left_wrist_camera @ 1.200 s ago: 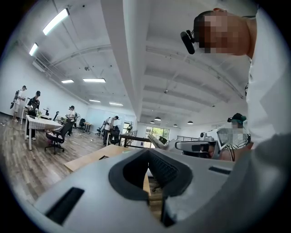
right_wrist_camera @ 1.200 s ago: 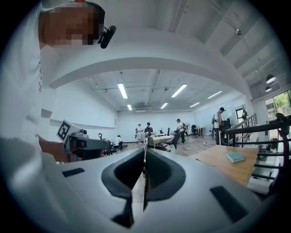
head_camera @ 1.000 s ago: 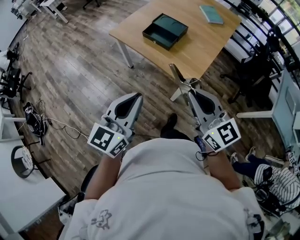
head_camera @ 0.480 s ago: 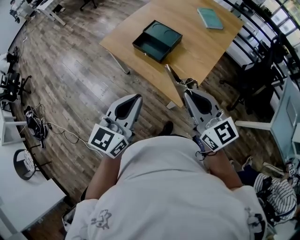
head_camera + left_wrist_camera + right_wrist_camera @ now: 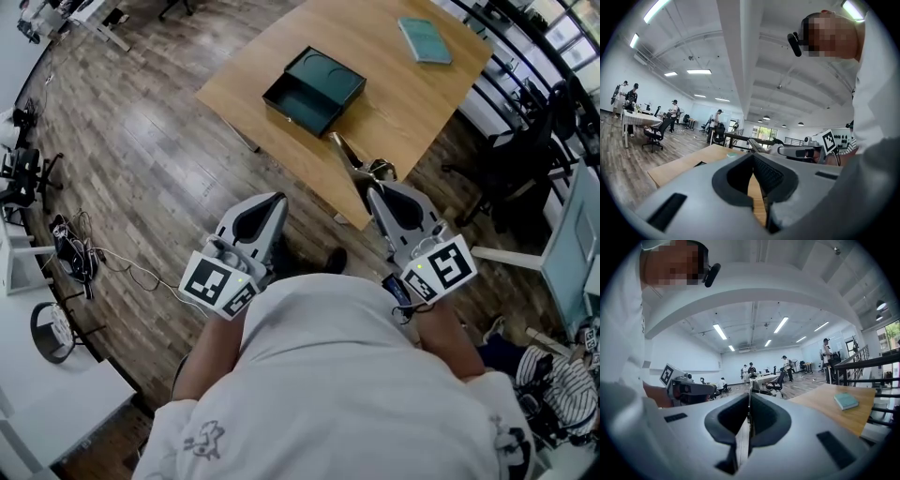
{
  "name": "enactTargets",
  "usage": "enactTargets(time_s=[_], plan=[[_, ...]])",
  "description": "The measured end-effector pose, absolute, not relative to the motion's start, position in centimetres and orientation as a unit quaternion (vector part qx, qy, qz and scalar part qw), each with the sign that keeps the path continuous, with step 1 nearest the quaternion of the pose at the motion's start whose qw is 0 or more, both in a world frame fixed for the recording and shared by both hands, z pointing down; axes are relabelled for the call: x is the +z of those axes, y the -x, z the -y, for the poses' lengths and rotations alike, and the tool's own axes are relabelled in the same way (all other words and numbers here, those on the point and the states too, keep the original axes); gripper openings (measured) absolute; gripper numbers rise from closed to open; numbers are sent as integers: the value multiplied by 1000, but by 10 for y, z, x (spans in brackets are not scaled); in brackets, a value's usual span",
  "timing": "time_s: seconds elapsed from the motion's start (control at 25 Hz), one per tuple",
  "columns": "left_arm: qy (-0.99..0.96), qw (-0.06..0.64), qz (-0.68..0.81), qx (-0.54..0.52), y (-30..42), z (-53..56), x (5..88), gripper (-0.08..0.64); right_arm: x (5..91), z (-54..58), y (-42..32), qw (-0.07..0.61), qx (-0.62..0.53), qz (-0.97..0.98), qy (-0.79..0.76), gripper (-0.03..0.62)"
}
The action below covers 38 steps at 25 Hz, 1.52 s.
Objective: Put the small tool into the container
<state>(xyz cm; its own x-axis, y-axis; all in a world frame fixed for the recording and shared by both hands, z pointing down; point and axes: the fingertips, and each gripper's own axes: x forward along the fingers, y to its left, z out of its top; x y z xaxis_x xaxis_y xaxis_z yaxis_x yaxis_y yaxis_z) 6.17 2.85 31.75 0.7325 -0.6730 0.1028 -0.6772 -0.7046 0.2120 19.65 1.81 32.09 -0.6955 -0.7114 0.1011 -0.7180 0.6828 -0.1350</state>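
An open-plan room's wood-plank floor (image 5: 141,141) lies bare left of the pale wooden surface (image 5: 403,112), while black chairs (image 5: 511,141) crowd its right. The dark green container (image 5: 314,91) sits open near the surface's front edge, and a teal book (image 5: 424,40) lies at its far end. Short of the surface, the left tool (image 5: 275,199) is closed and empty. The right tool (image 5: 373,186), clamped on a slim metal implement (image 5: 343,155), reaches over the front edge. Only the gripper views show people (image 5: 673,110) at distant desks.
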Motion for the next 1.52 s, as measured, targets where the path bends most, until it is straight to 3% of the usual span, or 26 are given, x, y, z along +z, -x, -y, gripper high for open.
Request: enactTargets(time_s=[0.96, 1.52], plan=[[-962, 91, 259, -15, 51, 96, 289, 5, 292, 79, -75, 26, 51, 878, -475, 17], [-954, 124, 273, -15, 88, 130, 311, 5, 312, 116, -46, 58, 73, 878, -469, 17]])
